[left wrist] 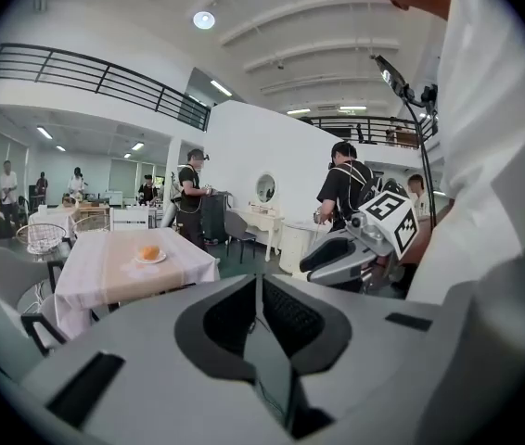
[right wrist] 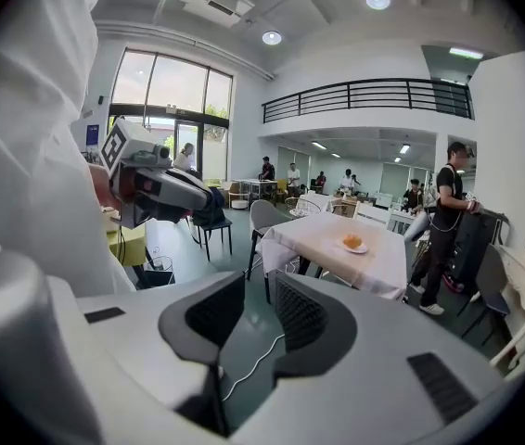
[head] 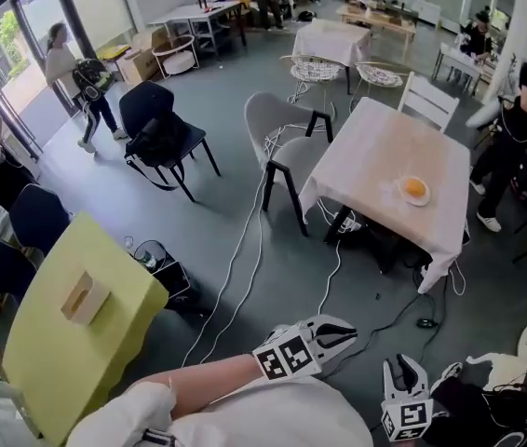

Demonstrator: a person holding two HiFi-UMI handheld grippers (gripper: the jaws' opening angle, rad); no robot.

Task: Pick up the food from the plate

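Two hand-held grippers hang low before the person, both well apart from the table. The left gripper (head: 340,330) has its jaws pressed together, the ribbed pads meeting in a thin seam with nothing caught between them. The right gripper (head: 405,365) has its jaws a narrow gap apart and grips nothing; through that gap its own view shows only grey floor (right wrist: 249,321) and a white cable (right wrist: 255,365). The left gripper's marker cube (head: 287,354) and the right gripper's marker cube (head: 405,419) are printed with bold black-and-white square patterns; any other print in the room is too small to read. A bare forearm (head: 198,378) and a white sleeve (head: 245,415) lead back from the left gripper. Farther out stands the table (head: 375,147) under a pale cloth. The plate (head: 427,198) sits near the table's edge on the head view's right, toward its near corner, and the food (head: 415,189), a round orange-yellow piece, lies on the plate, touched by neither gripper. A grey chair (head: 277,133) stands at the table's left edge, and a person in black (head: 524,110) stands near its right edge. At the head view's lower left a yellow-green table (head: 49,361) carries a small cardboard box (head: 85,298) near its middle.
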